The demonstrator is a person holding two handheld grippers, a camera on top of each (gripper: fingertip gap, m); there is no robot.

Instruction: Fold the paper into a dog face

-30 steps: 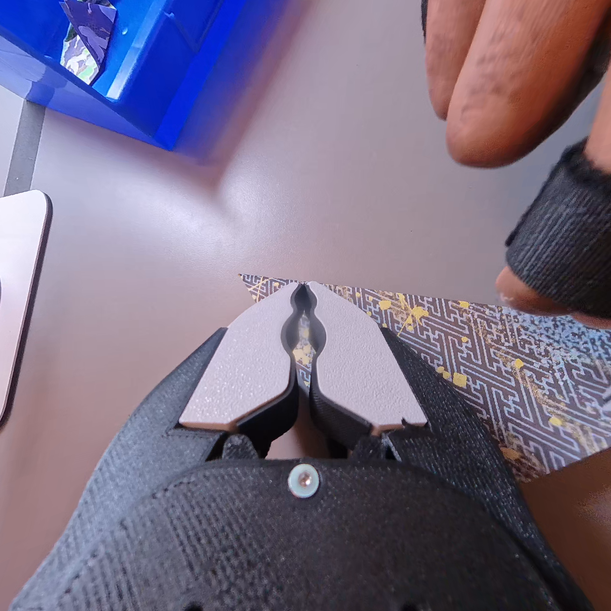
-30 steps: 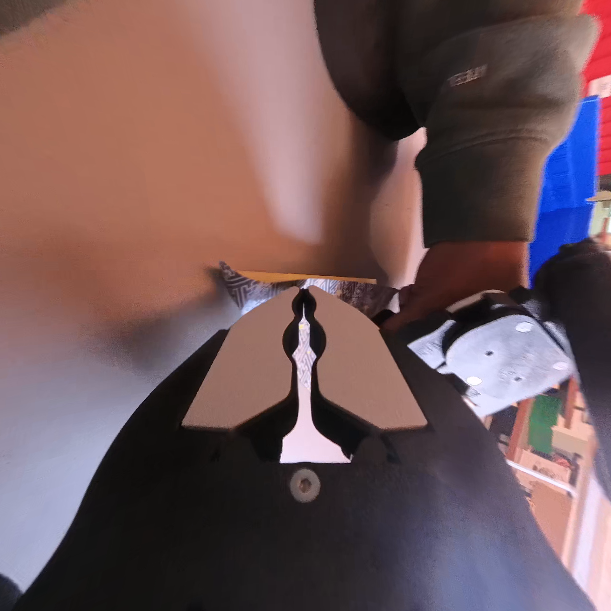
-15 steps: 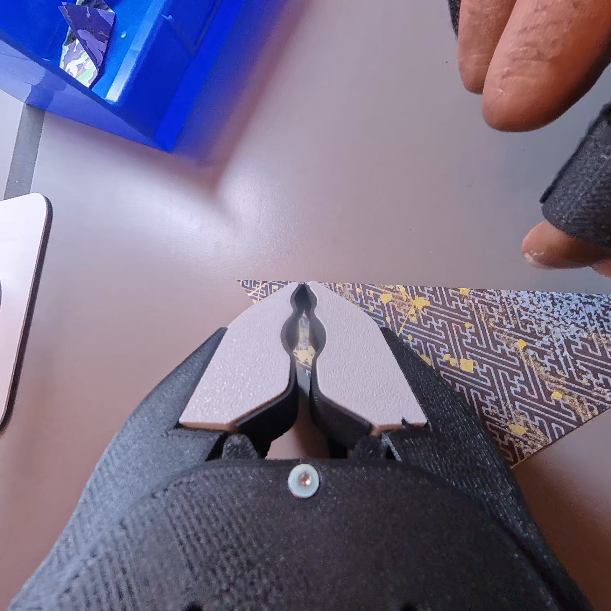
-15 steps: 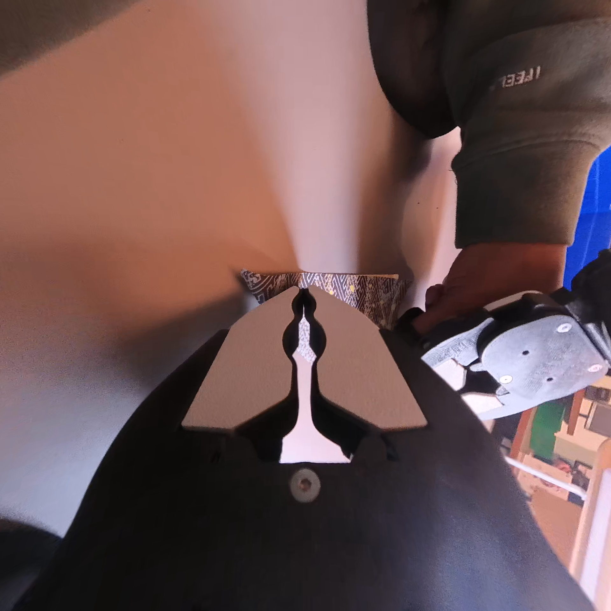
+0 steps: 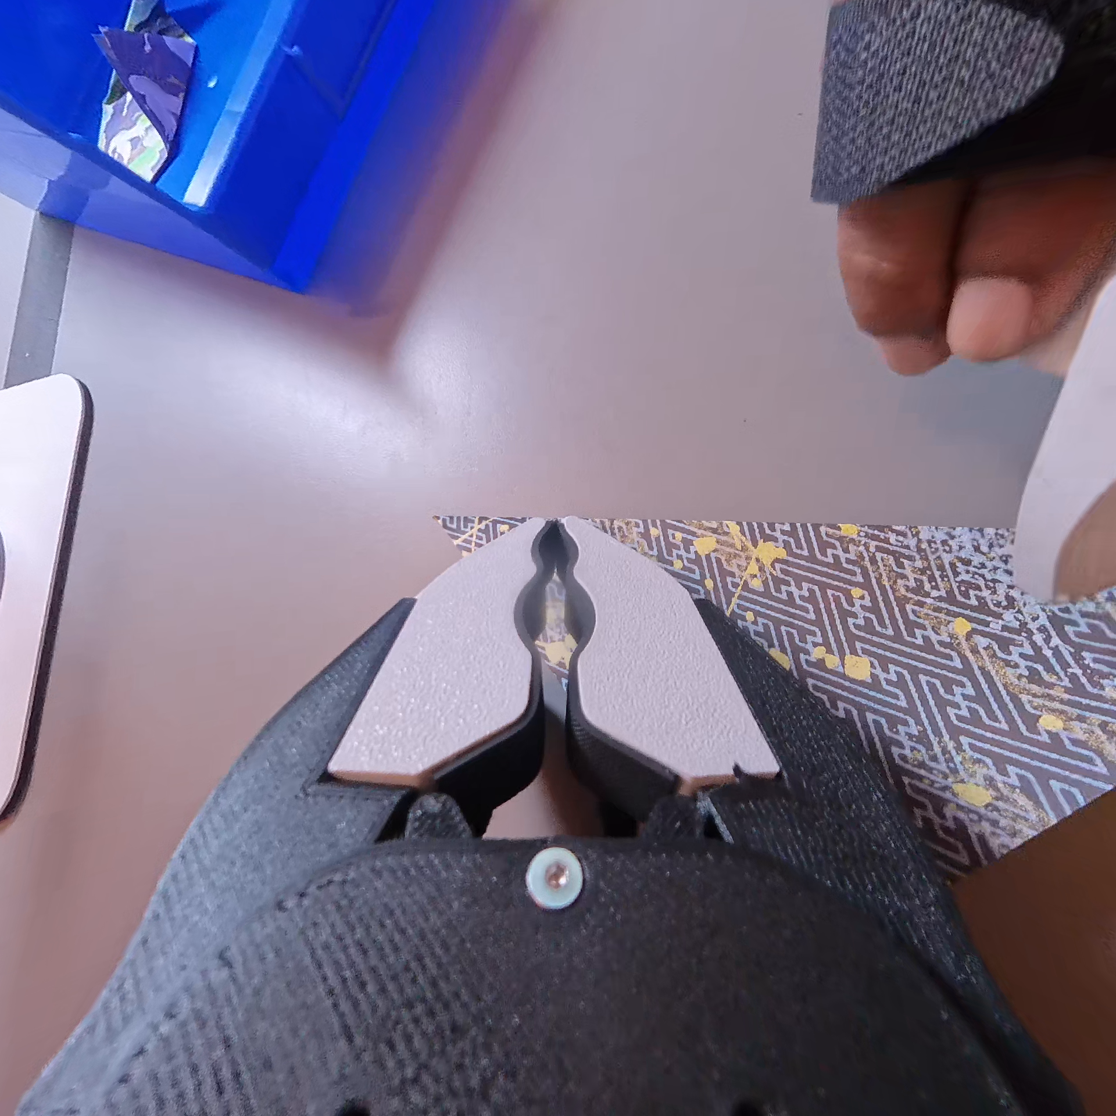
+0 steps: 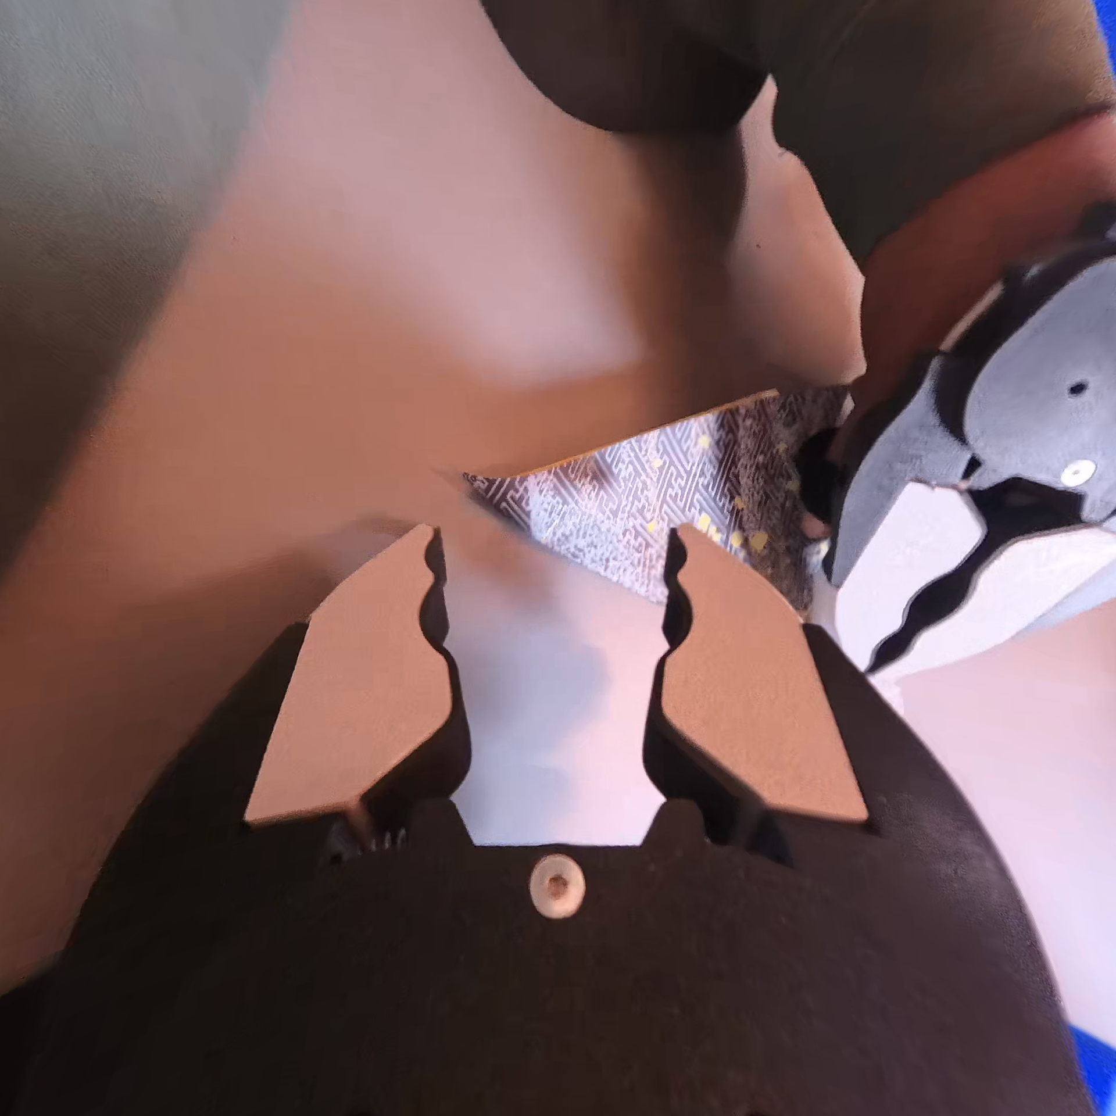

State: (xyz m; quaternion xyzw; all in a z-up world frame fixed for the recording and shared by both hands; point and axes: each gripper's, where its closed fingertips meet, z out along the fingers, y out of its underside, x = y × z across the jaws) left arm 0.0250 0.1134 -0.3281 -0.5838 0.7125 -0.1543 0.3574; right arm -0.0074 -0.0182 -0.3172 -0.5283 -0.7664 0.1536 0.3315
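Observation:
The paper (image 5: 875,652) is a folded triangle, dark brown with a pale maze pattern and gold flecks, and it lies flat on the table. My left gripper (image 5: 554,526) is shut, and its tips rest on the paper's left corner at the top edge. The paper shows below through the gap between the fingers. In the right wrist view my right gripper (image 6: 555,534) is open and empty, just short of the paper's (image 6: 652,495) near corner. The left gripper (image 6: 869,658) shows at that view's right, shut over the far corner. A pale finger (image 5: 1081,471) of the right gripper shows at the left view's right edge.
A blue bin (image 5: 253,181) at the top left holds a folded blue patterned paper (image 5: 145,102). A pale board with a rounded corner (image 5: 36,574) lies at the left edge. A hand in a black fingerless glove (image 5: 966,272) hangs above the paper's right end. A sleeve (image 6: 906,90) fills the upper right.
My right gripper has opened, let go of the paper's corner and drawn back. The paper has settled flat. My left gripper has stayed shut on the same corner.

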